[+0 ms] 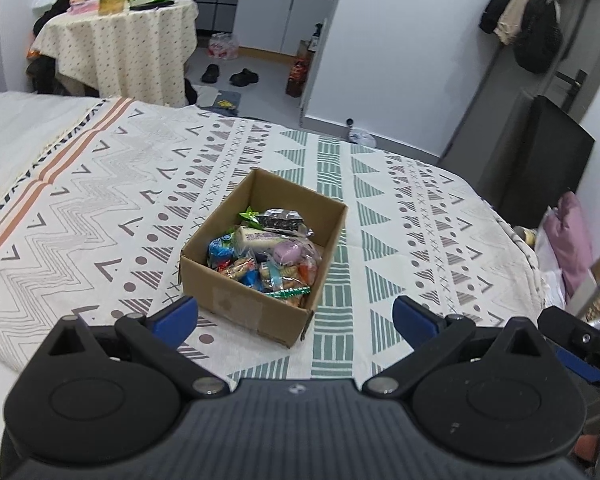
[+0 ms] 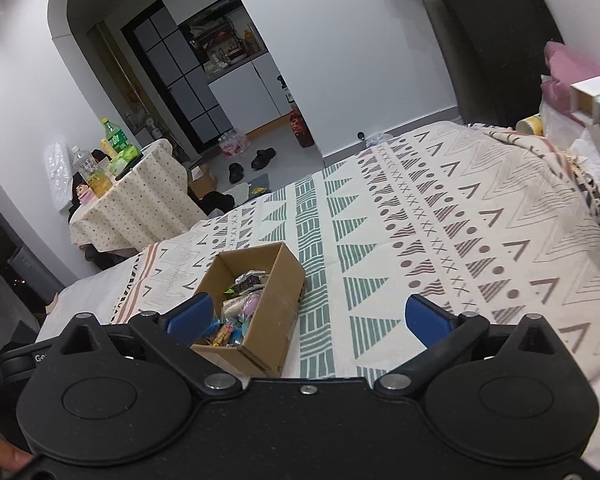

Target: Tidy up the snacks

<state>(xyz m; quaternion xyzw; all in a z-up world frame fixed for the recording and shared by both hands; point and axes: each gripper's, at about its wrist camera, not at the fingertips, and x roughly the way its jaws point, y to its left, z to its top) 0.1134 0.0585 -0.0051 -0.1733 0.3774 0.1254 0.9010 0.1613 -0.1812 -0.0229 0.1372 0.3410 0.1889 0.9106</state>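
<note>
An open cardboard box stands on the patterned bedspread, filled with several wrapped snacks. My left gripper is open and empty, just in front of the box's near wall. In the right wrist view the same box with its snacks lies low at the left. My right gripper is open and empty, its left finger beside the box's near left edge. The right gripper's frame also shows at the far right edge of the left wrist view.
A small table with a dotted cloth carries bottles and packets beyond the bed. Shoes lie on the floor by the doorway. A dark cabinet and a pink cushion stand right of the bed.
</note>
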